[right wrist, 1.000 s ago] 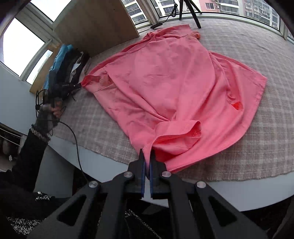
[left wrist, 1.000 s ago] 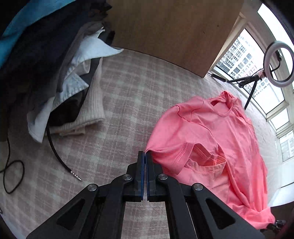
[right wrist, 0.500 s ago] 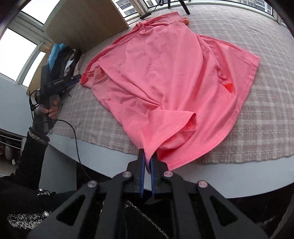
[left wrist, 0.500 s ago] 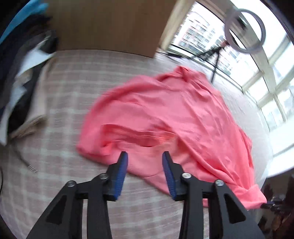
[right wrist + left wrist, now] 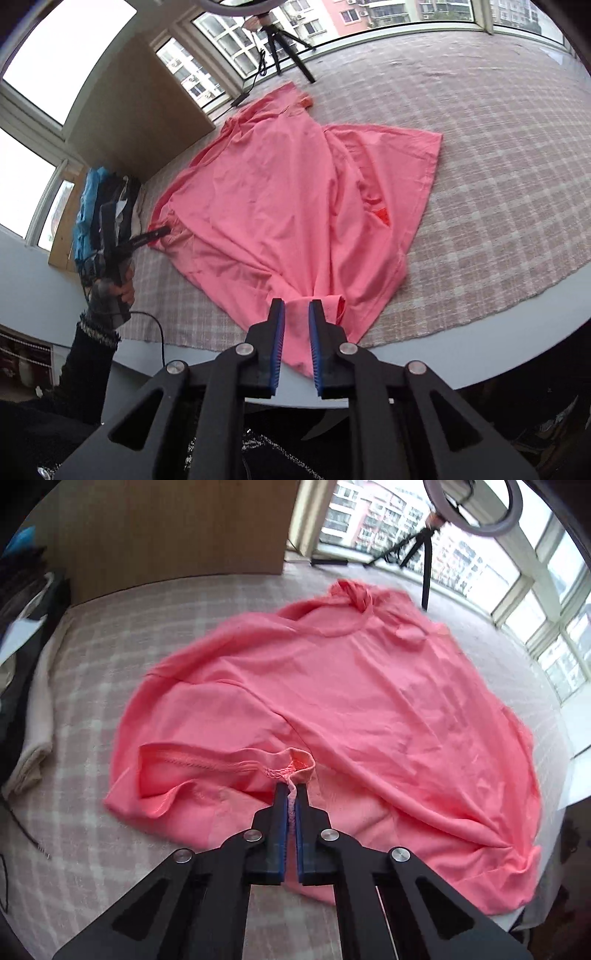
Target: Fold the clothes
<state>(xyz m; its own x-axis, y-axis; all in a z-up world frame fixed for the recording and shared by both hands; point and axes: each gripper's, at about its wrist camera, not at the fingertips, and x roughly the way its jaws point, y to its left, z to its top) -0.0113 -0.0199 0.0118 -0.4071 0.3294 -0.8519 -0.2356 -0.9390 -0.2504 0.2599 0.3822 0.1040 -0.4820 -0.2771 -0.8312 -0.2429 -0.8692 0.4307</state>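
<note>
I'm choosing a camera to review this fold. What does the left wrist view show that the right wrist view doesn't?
Only the left wrist view shows the left gripper pinching the sleeve hem close up.

Only the right wrist view shows the hand holding that gripper, plus the right gripper, jaws opening, with the shirt's hem corner between them.

Both show the pink T-shirt on the checked cloth and the tripod.

The left gripper (image 5: 291, 794) points down and is squeezed tight on a thin bit of pink shirt (image 5: 332, 686) seam. The person's left hand (image 5: 120, 291) wraps around its handle, with a dark sleeve (image 5: 88, 365) behind it. The right gripper (image 5: 295, 314) also points down. Its jaws are opening, with pink cloth hanging loose between them.
</note>
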